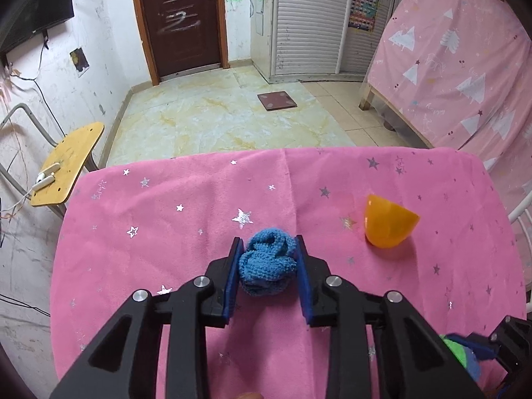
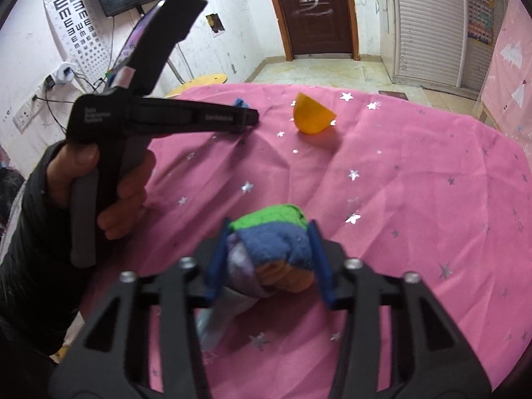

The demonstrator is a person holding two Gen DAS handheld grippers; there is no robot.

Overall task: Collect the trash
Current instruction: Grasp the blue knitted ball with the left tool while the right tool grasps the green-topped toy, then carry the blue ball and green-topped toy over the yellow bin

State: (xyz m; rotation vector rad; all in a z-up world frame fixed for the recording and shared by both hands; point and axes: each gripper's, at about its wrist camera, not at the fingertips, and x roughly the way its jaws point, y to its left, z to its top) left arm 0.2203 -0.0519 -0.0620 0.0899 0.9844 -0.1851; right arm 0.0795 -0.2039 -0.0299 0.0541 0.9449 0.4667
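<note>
Grippers both grip: your left gripper [image 1: 267, 259] pinches the blue knit wad [image 1: 268, 267] between its pads on the pink cloth [image 1: 166, 232], and your right gripper [image 2: 270, 252] clamps the multicoloured bundle [image 2: 272, 249] nearer you. Orange cup [image 1: 387, 224] lies on its side just beside the wad

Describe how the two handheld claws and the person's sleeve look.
Each claw, left claw and right claw, is matte black plastic with triangular cut-outs, silver bolts and blue finger pads. The left claw has a pistol-like handle with small white lettering. The sleeve is black and quilted.
</note>
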